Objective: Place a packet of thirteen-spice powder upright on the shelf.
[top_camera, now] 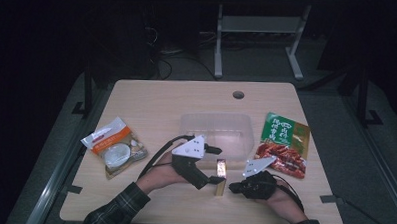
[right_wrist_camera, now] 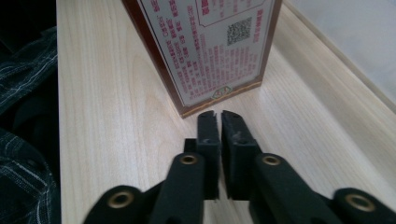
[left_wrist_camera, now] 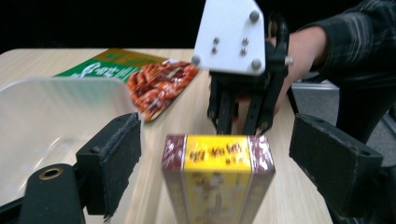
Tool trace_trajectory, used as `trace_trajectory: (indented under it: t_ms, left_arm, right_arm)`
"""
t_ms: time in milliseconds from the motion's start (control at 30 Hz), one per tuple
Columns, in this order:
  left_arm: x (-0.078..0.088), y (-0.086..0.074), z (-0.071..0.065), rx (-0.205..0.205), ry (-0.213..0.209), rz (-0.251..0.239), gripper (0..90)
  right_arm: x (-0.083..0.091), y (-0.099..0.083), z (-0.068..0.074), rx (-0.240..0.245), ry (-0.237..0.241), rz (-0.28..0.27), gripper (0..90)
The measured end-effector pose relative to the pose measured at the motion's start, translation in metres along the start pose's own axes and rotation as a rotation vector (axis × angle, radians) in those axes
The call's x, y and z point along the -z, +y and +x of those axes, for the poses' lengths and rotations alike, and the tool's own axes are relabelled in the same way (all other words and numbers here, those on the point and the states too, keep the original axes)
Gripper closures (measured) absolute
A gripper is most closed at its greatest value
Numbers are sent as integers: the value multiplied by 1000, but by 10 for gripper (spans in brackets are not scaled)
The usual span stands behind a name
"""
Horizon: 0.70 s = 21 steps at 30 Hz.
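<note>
Your left hand-held gripper stands wide with the pads clear of the small upright yellow-and-maroon cardboard box, so the box stands on its own on the light wooden desk, just in front of the clear plastic tub; your right hand-held gripper is all but closed on nothing, tips at the box's foot, likely steadying it.

Your left gripper has its jaws spread wide around the upright box, with a gap on either side. Your right gripper, jaws nearly together, blocks the box's other face. The clear tub stands just behind. The tabletop beyond it lies bare.
</note>
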<state>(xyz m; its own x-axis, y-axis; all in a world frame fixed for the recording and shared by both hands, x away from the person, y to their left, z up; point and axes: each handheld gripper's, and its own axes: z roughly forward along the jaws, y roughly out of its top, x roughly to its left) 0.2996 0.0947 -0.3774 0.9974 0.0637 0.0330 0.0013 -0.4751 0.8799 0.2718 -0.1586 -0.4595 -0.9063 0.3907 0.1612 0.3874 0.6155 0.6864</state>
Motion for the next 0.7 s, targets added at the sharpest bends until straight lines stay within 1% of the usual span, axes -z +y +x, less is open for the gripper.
trace_trajectory:
  t_ms: [33, 67, 100, 167, 200, 233, 267, 333, 367, 400, 433, 467, 500, 533, 567, 600, 633, 667, 700]
  left_arm:
    - [5, -1, 0, 1, 16, 6, 151]
    - [7, -2, 1, 4, 22, 14, 151]
    - [11, -4, 1, 12, 29, 23, 151]
    - [17, -8, 1, 20, 46, 31, 150]
    - [19, -10, 0, 24, 50, 36, 150]
    - [22, -12, -1, 30, 54, 40, 150]
    - [25, -14, -3, 27, 60, 46, 150]
    - [30, -19, -7, 26, 69, 62, 150]
    - [32, -22, -10, 25, 76, 69, 150]
    - [36, -29, -14, 29, 88, 92, 150]
    - [36, -29, -14, 29, 88, 92, 150]
    - [40, -35, -17, 42, 92, 102, 150]
    - [42, -40, -18, 50, 98, 113, 149]
    - [45, -48, -21, 69, 106, 127, 148]
    - [45, -48, -21, 69, 106, 127, 148]
    - [47, -52, -23, 68, 111, 144, 148]
    - [49, -56, -24, 64, 119, 158, 148]
    - [51, -60, -25, 72, 128, 165, 147]
    - [53, -63, -26, 75, 140, 178, 147]
  right_arm:
    - [2, 0, 0, -10, 3, 0, 809]
    - [4, -1, 0, -4, 3, 5, 773]
    - [5, -1, 1, -11, 6, 4, 745]
    - [7, -1, 0, -1, -3, 11, 696]
    - [9, -1, 1, -12, -3, 8, 671]
    - [10, -1, 0, -2, -7, 9, 643]
    - [12, -1, 1, -13, 0, 4, 622]
    - [15, -1, 0, 4, -2, 5, 583]
    - [17, 0, 1, -1, 6, -3, 546]
    - [22, 1, 1, 13, -2, -22, 486]
    - [22, 1, 1, 13, -2, -22, 486]
    - [23, 1, 1, 8, 3, -29, 463]
    - [26, 2, 1, 16, 8, -41, 429]
    - [30, 3, 1, 18, 17, -50, 398]
    - [30, 3, 1, 18, 17, -50, 398]
    - [34, 5, 1, 25, 10, -69, 359]
    - [34, 5, 1, 25, 10, -69, 359]
    - [37, 8, 0, 33, 16, -74, 332]
    - [37, 8, 0, 33, 16, -74, 332]
